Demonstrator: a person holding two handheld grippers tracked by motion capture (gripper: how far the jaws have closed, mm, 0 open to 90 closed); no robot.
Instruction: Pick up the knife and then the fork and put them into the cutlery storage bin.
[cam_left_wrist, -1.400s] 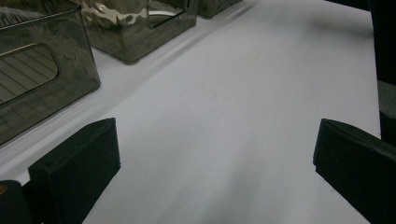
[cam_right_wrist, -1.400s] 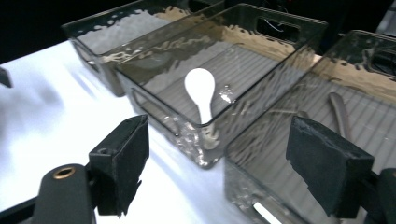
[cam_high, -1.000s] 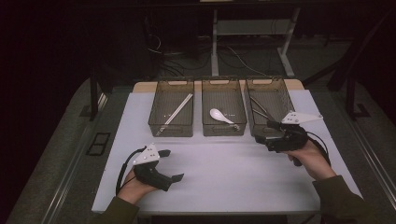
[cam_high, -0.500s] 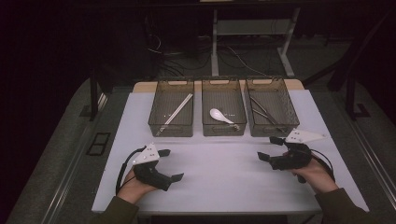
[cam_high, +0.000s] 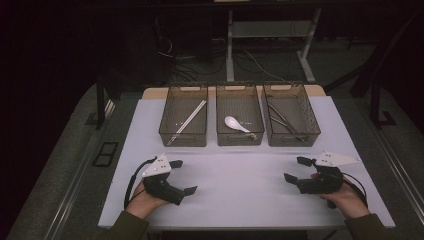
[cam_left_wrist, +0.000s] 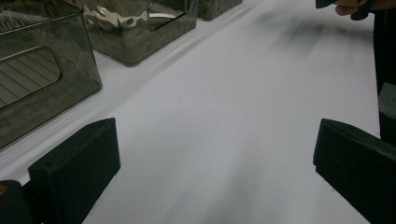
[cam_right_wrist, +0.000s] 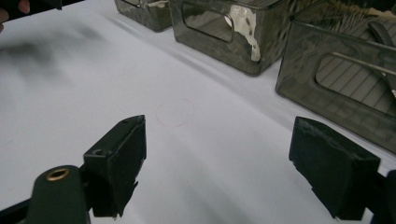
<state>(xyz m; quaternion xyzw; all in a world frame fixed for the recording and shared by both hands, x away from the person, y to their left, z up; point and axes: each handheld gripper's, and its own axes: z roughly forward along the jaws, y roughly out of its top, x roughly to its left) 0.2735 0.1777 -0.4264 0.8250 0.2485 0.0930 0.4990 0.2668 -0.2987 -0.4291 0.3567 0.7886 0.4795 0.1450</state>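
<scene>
Grippers first, since they're closest to the camera. The left gripper (cam_high: 183, 176) sits at the lower left of the high view and the right gripper (cam_high: 295, 169) at the lower right, both low over the bare white counter (cam_high: 240, 190). Both sets of fingers (cam_right_wrist: 119, 163) are spread wide with nothing between them, and you can see that in each gripper view too.

Further up the frame there's a row of three smoky bins. The left bin (cam_high: 184, 137) holds pale chopsticks (cam_high: 187, 121), the middle bin (cam_high: 240, 139) holds a white spoon (cam_high: 236, 123), and the right bin (cam_high: 292, 140) holds dark utensils (cam_high: 282, 120) lying lengthwise. I can't tell exactly what those are.

My guess is the step in hand is a reach into a bin, most likely the right one, since it's up-frame of the right gripper. To do that well I'd:

- Come in over the near wall from above, not through it.
- Turn the wrist so the fingers straddle one handle crosswise.
- Keep them wide until they're low.
- Pinch mid-handle, because those pieces overlap and it's easy to snag two.
</scene>
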